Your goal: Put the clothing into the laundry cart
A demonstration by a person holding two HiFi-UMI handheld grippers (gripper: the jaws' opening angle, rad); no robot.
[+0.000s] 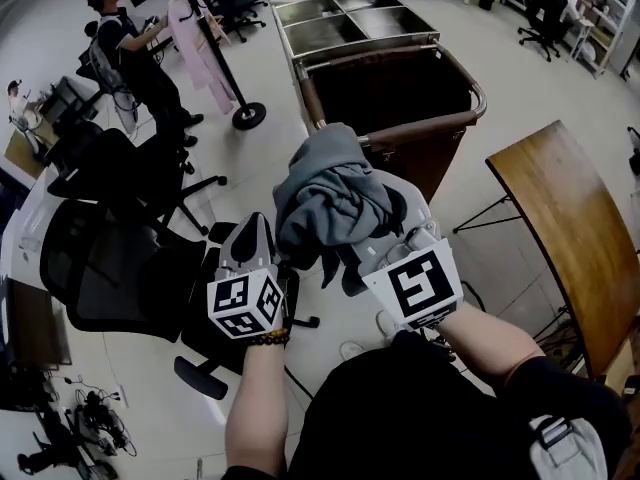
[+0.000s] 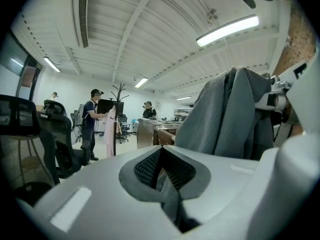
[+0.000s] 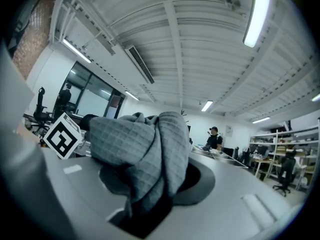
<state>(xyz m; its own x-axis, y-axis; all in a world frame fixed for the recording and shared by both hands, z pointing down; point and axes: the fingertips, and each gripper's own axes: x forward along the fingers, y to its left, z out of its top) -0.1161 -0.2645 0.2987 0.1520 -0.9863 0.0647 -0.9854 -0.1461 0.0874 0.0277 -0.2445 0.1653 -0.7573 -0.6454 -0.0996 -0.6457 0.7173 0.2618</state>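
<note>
A grey garment [image 1: 330, 200] is bunched up in the air between both grippers, just short of the laundry cart [image 1: 470, 118], a dark bin with a brown rim. My left gripper [image 1: 264, 236] is shut on a fold at the bundle's left side. In the left gripper view a strip of the grey garment [image 2: 227, 114] is pinched in my left gripper [image 2: 167, 179]. My right gripper [image 1: 392, 223] is shut on the bundle's right side. The right gripper view shows the grey garment [image 3: 142, 144] piled over my right gripper [image 3: 150, 196], hiding the pads.
Black office chairs [image 1: 105, 253] stand close on the left. A wooden table [image 1: 575, 228] is at the right. Beyond the cart stands a bench of steel trays [image 1: 345, 13]. A coat stand with a pink garment [image 1: 195, 43] and a person [image 1: 135, 53] are at the far left.
</note>
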